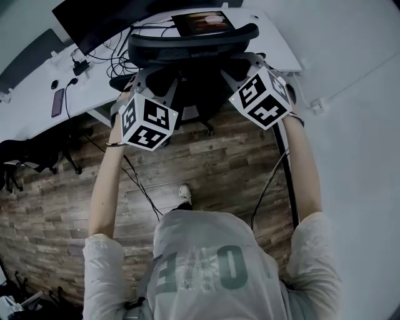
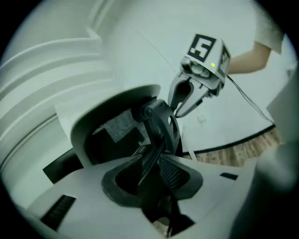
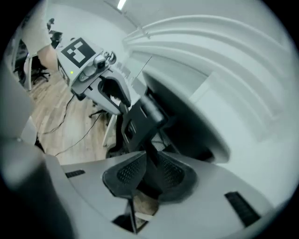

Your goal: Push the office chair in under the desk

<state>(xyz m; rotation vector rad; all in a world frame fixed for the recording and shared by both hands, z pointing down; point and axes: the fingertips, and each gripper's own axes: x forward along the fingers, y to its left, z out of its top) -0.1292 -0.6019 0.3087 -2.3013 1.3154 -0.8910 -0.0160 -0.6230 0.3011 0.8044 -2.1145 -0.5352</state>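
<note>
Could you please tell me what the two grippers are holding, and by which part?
Both hold the office chair by the black frame of its backrest: left gripper on one side, right gripper on the other.

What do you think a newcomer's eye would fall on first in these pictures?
The boldly square-patterned left tongs and right tongs stand out first, each clamped on the back frame of the black office chair at the upper centre of the head view. Just beyond it is the white desk, with a dark monitor and tangled cables.
</note>
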